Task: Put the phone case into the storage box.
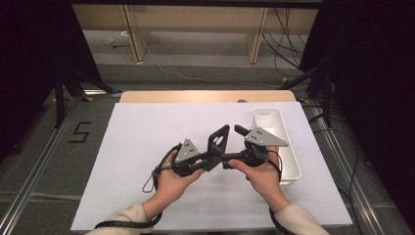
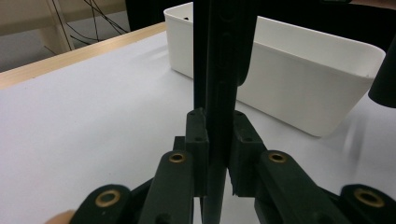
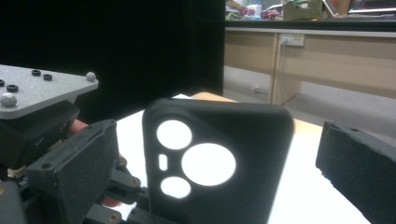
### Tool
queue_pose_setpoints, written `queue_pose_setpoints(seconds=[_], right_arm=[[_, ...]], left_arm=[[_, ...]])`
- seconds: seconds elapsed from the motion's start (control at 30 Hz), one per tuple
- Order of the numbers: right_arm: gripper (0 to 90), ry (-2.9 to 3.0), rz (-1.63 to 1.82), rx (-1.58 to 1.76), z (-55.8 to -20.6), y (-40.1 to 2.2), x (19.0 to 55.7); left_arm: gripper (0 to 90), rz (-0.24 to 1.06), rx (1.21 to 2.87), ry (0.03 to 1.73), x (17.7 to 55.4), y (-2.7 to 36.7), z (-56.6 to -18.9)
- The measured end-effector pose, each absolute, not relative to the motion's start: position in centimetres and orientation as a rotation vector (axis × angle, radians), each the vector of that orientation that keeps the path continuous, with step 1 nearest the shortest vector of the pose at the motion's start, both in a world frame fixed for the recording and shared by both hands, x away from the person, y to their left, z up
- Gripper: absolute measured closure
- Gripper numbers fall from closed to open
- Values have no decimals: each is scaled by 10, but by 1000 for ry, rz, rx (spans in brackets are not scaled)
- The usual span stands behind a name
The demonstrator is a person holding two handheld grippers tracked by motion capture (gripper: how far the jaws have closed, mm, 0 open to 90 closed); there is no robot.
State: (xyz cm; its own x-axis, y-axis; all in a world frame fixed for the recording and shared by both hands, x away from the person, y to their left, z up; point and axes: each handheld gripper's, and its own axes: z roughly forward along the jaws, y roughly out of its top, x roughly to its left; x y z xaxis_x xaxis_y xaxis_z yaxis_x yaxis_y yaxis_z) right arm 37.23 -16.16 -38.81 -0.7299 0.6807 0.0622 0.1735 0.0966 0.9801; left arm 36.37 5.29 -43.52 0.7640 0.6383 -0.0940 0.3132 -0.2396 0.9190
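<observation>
A black phone case (image 1: 219, 139) with round camera cutouts stands upright above the middle of the white mat. My left gripper (image 1: 210, 159) is shut on its lower edge. The left gripper view has the case (image 2: 219, 70) edge-on, rising from between the shut pads (image 2: 198, 135). My right gripper (image 1: 234, 146) is open just right of the case, one jaw on each side of it. In the right gripper view the case (image 3: 219, 158) faces me between the two spread fingers (image 3: 74, 172), touching neither. The left gripper's grey plate (image 3: 42, 91) sits beyond it.
A long white bin (image 1: 288, 156) stands along the mat's right side, close behind the right hand; its wall (image 2: 299, 84) is near the case. The white mat (image 1: 147, 147) covers a wooden table (image 1: 195, 95). Cables lie on the floor beyond.
</observation>
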Motion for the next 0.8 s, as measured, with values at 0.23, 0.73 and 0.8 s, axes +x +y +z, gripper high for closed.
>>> queue_pose_setpoints(seconds=[0.23, 0.73, 0.8], right_arm=[[6, 1979, 1659, 838, -391, -155, 374], [12, 1964, 1656, 855, -394, -154, 376], [17, 1959, 1652, 857, -395, -153, 376]], left_arm=[[799, 366, 1842, 729, 363, 53, -435], [799, 361, 1844, 713, 361, 50, -434], [800, 361, 1844, 712, 361, 50, -434]])
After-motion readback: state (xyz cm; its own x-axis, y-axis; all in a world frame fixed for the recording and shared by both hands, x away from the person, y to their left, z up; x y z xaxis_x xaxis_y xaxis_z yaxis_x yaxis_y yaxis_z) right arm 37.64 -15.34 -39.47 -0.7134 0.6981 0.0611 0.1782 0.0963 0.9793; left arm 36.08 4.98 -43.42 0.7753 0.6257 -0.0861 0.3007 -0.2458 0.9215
